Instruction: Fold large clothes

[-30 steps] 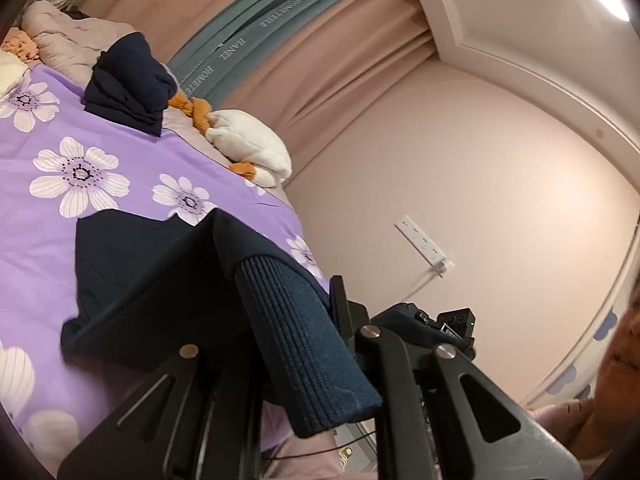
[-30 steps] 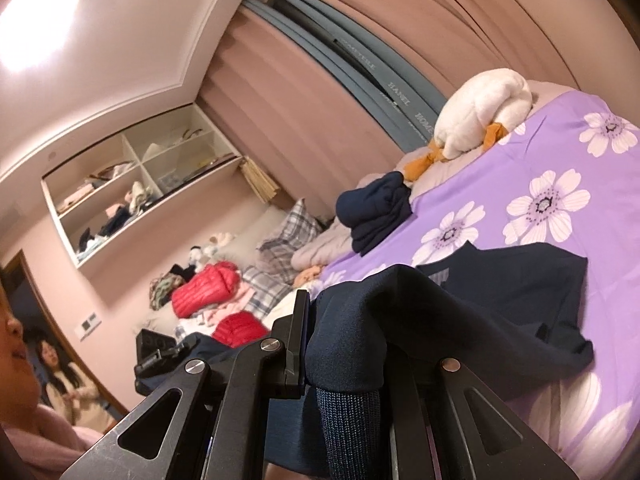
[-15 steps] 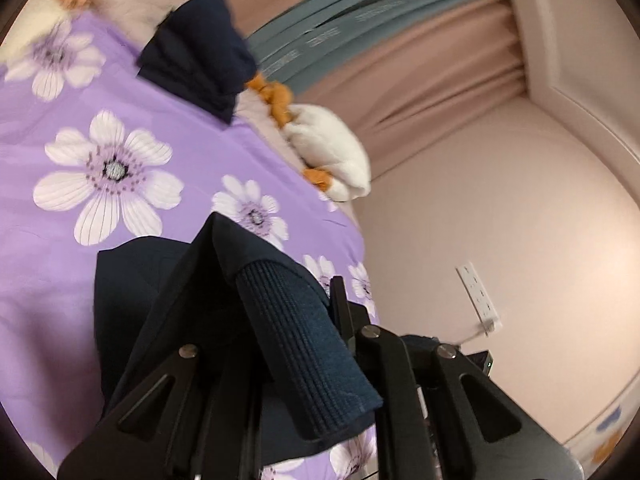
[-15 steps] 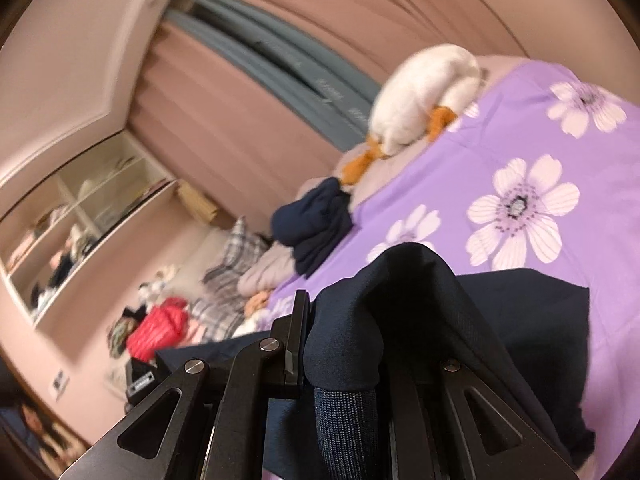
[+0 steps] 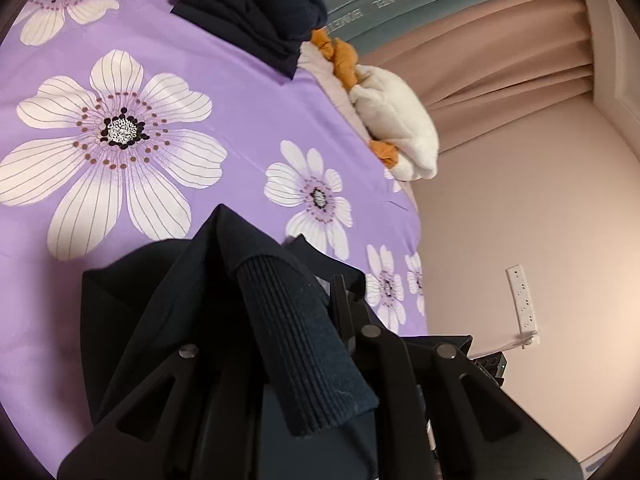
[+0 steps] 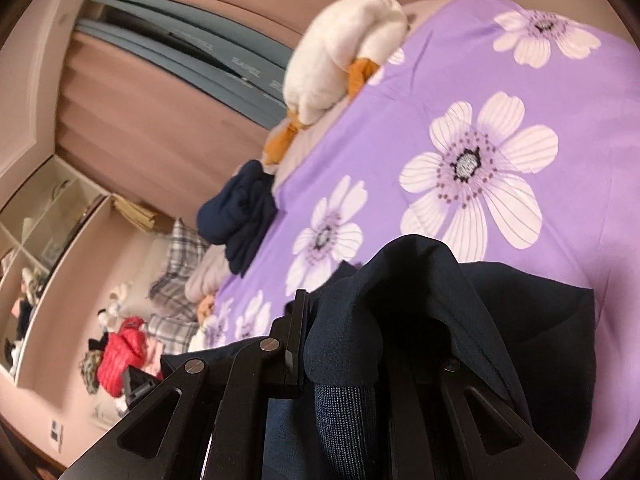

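A dark navy sweater with a ribbed hem lies partly on the purple flowered bed cover. My left gripper is shut on its ribbed edge, which drapes over the fingers. My right gripper is shut on another part of the same sweater, with ribbed cloth hanging between the fingers. Both hold the cloth low over the bed cover. The fingertips are hidden by fabric.
A folded navy garment lies at the far side of the bed. A white and orange plush toy sits by the curtains. Plaid bedding and a red jacket lie beyond. A wall socket is at the right.
Both grippers have moved forward and down over the bed, carrying the sweater edge with them. The views tilted from the walls toward the bed cover. Both grips are unchanged.
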Demonstrator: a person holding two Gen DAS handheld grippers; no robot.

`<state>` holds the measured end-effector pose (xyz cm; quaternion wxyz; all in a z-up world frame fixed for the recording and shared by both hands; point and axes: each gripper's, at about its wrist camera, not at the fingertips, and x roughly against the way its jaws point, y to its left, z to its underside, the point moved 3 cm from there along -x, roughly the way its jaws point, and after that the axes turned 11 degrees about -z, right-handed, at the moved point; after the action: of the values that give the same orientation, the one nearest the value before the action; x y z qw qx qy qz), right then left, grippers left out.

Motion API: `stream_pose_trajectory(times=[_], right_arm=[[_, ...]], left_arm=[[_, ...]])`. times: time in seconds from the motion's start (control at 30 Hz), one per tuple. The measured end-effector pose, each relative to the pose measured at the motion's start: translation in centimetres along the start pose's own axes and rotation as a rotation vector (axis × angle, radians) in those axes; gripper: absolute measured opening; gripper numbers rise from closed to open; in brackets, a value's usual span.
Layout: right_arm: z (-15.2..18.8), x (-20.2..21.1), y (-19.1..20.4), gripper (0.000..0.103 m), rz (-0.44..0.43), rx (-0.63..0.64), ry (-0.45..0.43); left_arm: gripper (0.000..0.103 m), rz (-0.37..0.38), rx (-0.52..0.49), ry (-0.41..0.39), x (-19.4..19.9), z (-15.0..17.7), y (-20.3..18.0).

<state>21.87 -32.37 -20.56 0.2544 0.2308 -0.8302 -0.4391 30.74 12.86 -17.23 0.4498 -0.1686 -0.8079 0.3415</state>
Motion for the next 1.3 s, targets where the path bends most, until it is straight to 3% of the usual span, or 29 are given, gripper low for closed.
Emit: stream_pose_trajectory(times=[0.37, 0.53, 0.63, 0.7, 0.77, 0.83, 1.0, 1.07, 1.17, 1.3], right_arm=[[-1.1, -3.8, -4.0, 0.014, 0.058, -0.116, 0.046], [-1.1, -4.5, -5.7, 0.014, 0.093, -0.172, 0.075], [-1.3, -4.6, -6.2, 0.018, 0.095, -0.202, 0.08], [-1.5, -4.7, -6.3, 0.025, 0.091, -0.218, 0.077], [-2.0, -4.3, -6.2, 0.043, 0.055, -0.242, 0.049], [-2.5, -4.0, -6.0, 0.053, 0.025, -0.256, 0.016], [-3.2, -4.2, -5.9, 0.053, 0.064, -0.249, 0.025], [-3.5, -4.1, -6.2, 0.06, 0.034, -0.271, 0.017], [-4.2, -3.7, -6.4, 0.07, -0.043, -0.346, -0.013], [-4.7, -2.7, -5.8, 0.076, -0.048, -0.336, -0.058]], left_arm=[[0.012, -0.091, 0.099, 0.08, -6.1, -1.9, 3.6], [0.02, -0.108, 0.171, 0.11, -7.8, -2.4, 5.2], [0.032, -0.113, 0.203, 0.107, -7.8, -2.9, 5.5], [0.049, -0.099, 0.224, 0.092, -7.5, -3.3, 5.4], [0.062, -0.086, 0.227, 0.055, -6.8, -3.9, 5.1], [0.063, -0.096, 0.21, 0.025, -6.2, -4.7, 4.7], [0.063, -0.161, 0.196, -0.031, -4.7, -6.1, 5.1], [0.063, -0.161, 0.184, -0.047, -3.7, -6.1, 5.0], [0.063, -0.218, 0.033, -0.029, -2.5, -4.8, 3.4], [0.063, -0.262, -0.154, 0.011, -2.2, -2.2, 1.2]])
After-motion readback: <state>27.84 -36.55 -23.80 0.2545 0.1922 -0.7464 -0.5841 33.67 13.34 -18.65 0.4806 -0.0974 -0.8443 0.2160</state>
